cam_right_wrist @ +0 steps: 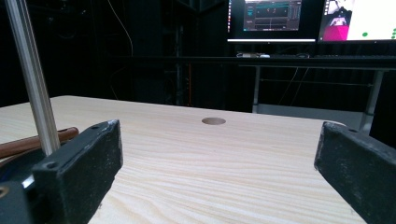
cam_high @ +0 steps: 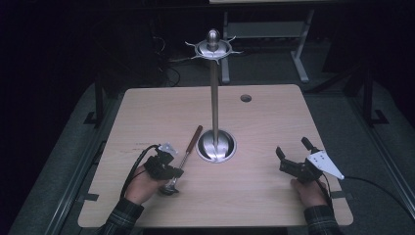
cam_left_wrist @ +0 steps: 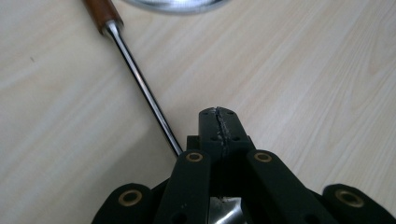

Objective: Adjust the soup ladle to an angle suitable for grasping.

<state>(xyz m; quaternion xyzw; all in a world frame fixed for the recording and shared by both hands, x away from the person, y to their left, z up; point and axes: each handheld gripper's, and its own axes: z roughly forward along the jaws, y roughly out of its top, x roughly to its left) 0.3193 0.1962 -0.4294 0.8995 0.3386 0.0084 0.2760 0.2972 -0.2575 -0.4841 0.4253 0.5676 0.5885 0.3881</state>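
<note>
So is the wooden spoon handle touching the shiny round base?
Apart. In the high view, bare table shows between the wooden handle and the round base of the metal stand.

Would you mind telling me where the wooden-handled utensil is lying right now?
In the high view, the utensil lies on the table's left-centre, just left of the stand's round base, its bowl end at the left tongs.

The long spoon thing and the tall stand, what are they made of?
The utensil looks like two materials: a reddish-brown handle, probably varnished wood, and a thin shiny shaft, likely polished steel, since it mirrors light in the left gripper view. The stand seems to be polished metal too: its pole and domed base gleam silver with bright reflections. The table shows pale wood grain, perhaps laminate.
</note>
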